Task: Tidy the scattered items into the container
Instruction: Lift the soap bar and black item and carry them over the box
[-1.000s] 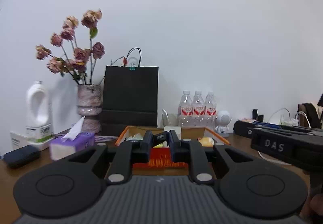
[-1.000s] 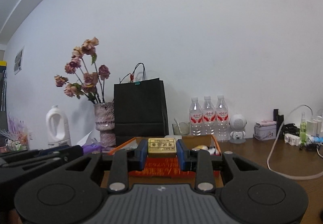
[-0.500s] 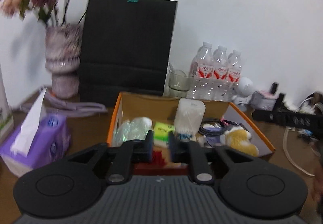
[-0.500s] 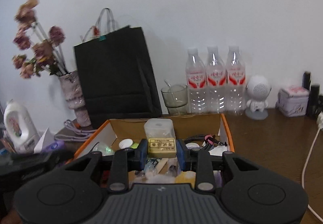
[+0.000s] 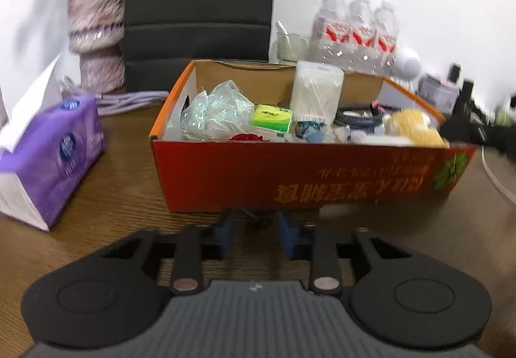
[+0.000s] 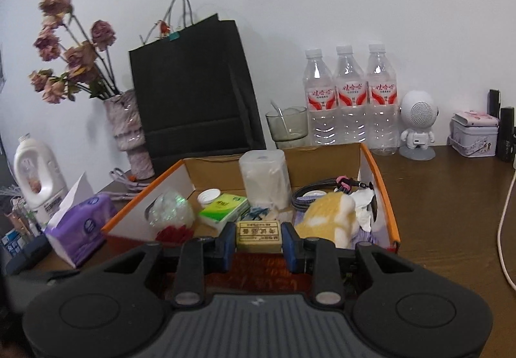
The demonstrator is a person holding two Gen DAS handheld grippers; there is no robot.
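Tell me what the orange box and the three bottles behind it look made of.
Orange box: likely cardboard, with raw brown inner walls and a printed, slightly glossy red-orange outside. Three bottles: clear thin plastic, judging by see-through ribbed walls, white screw caps and wrapped labels.

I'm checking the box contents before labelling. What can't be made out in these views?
- Left view: the box's right end, blurred by motion.
- Left view: whatever dark thing sits between the left claw's fingers, blurred.
- Right view: the box floor under the held soap, hidden by the right claw.

Black left gripper point(image 5: 254, 237) and right gripper point(image 6: 259, 248): blue pads, round discs, ribbed grey housing.
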